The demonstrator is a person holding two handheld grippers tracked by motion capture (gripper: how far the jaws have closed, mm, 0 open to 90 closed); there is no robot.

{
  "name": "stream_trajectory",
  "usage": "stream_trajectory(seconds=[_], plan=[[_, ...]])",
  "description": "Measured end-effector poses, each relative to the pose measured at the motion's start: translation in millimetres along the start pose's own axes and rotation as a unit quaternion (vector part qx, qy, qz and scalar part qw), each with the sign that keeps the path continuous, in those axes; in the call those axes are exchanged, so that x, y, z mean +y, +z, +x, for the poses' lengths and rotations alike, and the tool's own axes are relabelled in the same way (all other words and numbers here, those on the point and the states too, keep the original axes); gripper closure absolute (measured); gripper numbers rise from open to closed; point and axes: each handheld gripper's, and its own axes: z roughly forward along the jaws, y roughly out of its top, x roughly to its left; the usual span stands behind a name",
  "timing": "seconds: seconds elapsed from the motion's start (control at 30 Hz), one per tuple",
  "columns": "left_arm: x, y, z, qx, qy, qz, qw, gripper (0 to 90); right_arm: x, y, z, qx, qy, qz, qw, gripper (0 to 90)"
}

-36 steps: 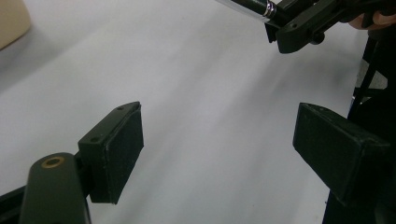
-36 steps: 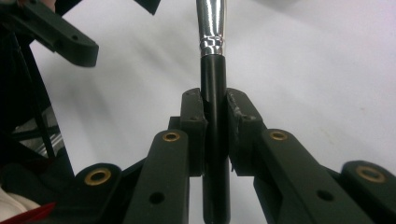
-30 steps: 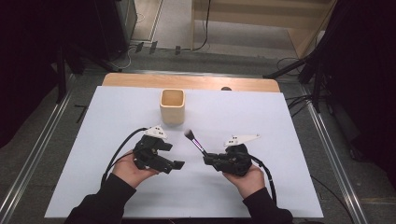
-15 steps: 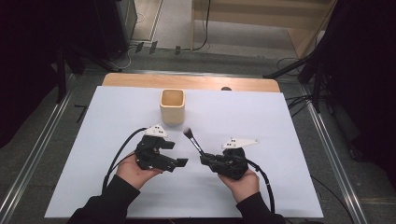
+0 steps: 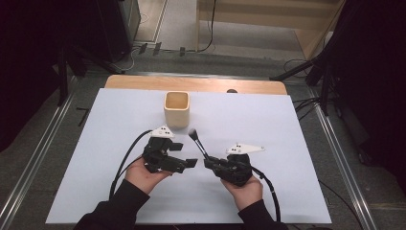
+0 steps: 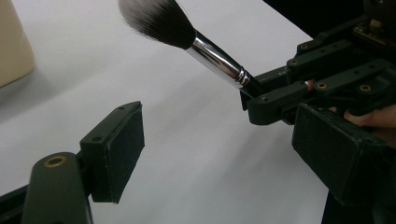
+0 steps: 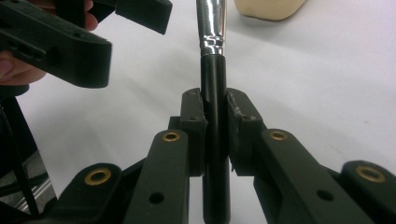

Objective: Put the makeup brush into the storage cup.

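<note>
A makeup brush [image 5: 199,143] with a black handle, silver ferrule and dark, light-tipped bristles is clamped by its handle in my right gripper [image 5: 209,163]. It slants up and away toward the cup, bristles clear of the table. In the right gripper view both pads press the brush handle [image 7: 214,84] at my right gripper [image 7: 215,126]. My left gripper [image 5: 184,154] stands open just left of the brush, with nothing between its pads. The left gripper view shows my left gripper [image 6: 224,158] wide apart, with the brush [image 6: 205,46] and the right gripper [image 6: 261,95] beyond it.
A beige square cup [image 5: 176,109] stands upright at the back middle of the white table cover [image 5: 287,124]. It also appears in both gripper views, the cup [image 6: 14,42] at the left edge and the cup [image 7: 268,9] at the top. Cables trail from both grippers toward the person.
The right hand has drifted very slightly left and nearer the person with the brush still clamped. The left hand has stayed about where it was.
</note>
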Motion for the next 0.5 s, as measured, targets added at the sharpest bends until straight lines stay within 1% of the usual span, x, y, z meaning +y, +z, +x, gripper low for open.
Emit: stream_trajectory(seconds=[0.03,0.1,0.17,0.27,0.4,0.5], plan=[[0.3,1.2,-0.2,-0.001,0.000,-0.001,1.0000,17.7,-0.1,-0.1,0.2,0.000,0.002,-0.001,1.0000,79.3],[0.8,4.1,-1.9,0.007,0.007,-0.002,0.9999,17.7,-0.3,-0.1,0.5,0.002,0.005,-0.001,1.0000,79.3],[1.4,5.9,-2.7,0.008,0.005,-0.002,1.0000,17.7,-0.6,0.0,1.3,0.000,0.006,-0.004,1.0000,79.3],[2.6,7.7,-3.8,0.010,-0.001,-0.010,0.9999,18.7,-0.7,-0.1,2.1,0.000,0.008,-0.007,0.9999,79.3],[4.3,9.3,-3.8,-0.003,-0.010,-0.025,0.9996,21.1,-1.7,0.5,2.4,-0.004,0.010,-0.011,0.9999,79.3],[5.4,11.0,-5.7,-0.001,-0.010,-0.033,0.9994,22.2,-2.2,1.0,2.9,-0.005,0.008,-0.013,0.9999,79.3]])
